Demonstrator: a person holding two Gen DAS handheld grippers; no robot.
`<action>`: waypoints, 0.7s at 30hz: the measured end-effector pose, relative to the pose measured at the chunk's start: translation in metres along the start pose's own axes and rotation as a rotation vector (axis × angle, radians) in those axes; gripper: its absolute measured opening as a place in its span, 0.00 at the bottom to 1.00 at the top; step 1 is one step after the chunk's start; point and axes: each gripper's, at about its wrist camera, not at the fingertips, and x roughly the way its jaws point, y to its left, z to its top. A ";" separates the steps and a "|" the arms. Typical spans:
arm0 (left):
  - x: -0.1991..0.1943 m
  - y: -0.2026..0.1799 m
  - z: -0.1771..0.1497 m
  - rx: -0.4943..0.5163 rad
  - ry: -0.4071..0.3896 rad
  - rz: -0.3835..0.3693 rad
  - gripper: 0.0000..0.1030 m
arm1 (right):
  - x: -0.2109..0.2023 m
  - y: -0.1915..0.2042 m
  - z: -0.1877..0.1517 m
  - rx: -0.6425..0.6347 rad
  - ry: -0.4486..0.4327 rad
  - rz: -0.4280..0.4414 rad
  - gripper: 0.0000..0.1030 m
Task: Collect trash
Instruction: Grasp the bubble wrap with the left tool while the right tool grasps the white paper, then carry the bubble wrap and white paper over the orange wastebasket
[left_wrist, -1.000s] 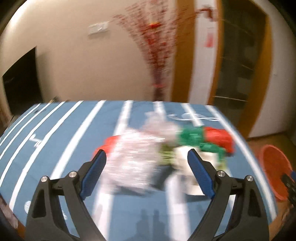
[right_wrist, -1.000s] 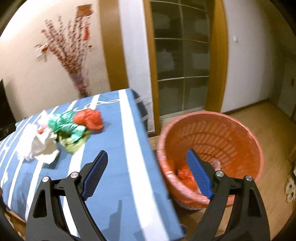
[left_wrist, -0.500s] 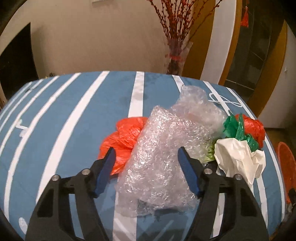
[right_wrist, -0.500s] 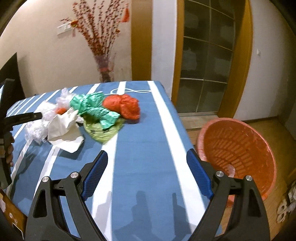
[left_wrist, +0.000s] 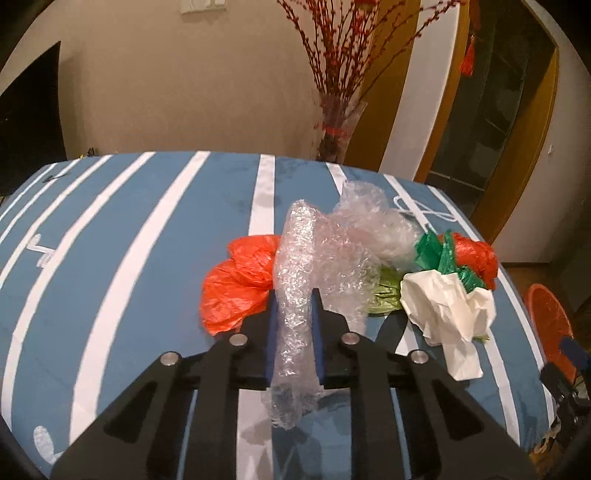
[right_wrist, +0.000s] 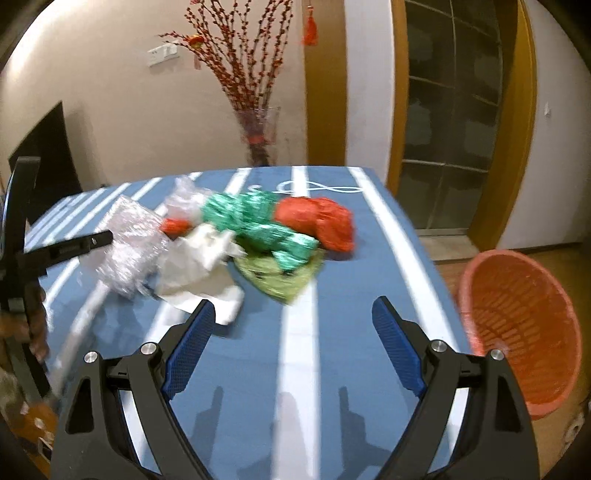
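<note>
A heap of trash lies on the blue table with white stripes (left_wrist: 129, 236). In the left wrist view my left gripper (left_wrist: 295, 302) has its jaws closing on a sheet of clear bubble wrap (left_wrist: 295, 280), with the blue pads pressed on it. An orange plastic bag (left_wrist: 236, 284) lies left of the bubble wrap. To its right are crumpled white paper (left_wrist: 447, 306), a green bag (left_wrist: 439, 254) and a red bag (left_wrist: 476, 254). My right gripper (right_wrist: 291, 325) stands open above the bare table, short of the white paper (right_wrist: 199, 262) and the green bag (right_wrist: 258, 225).
An orange mesh waste basket (right_wrist: 517, 325) stands on the wooden floor right of the table. A glass vase with red branches (left_wrist: 340, 125) stands behind the table's far edge. A hand (right_wrist: 37, 325) holds the left gripper at the left of the right wrist view.
My left gripper moved forward and down to the bubble wrap and closed on it. My right gripper swung left, away from the basket, and now faces the trash heap, still open.
</note>
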 end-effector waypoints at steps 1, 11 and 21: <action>-0.005 0.001 -0.001 0.000 -0.010 0.002 0.16 | 0.003 0.005 0.003 0.008 0.004 0.023 0.83; -0.060 0.016 -0.005 -0.029 -0.102 0.015 0.16 | 0.066 0.044 0.027 0.110 0.082 0.079 0.83; -0.064 0.016 -0.012 -0.025 -0.102 0.009 0.16 | 0.092 0.047 0.016 0.094 0.177 0.094 0.40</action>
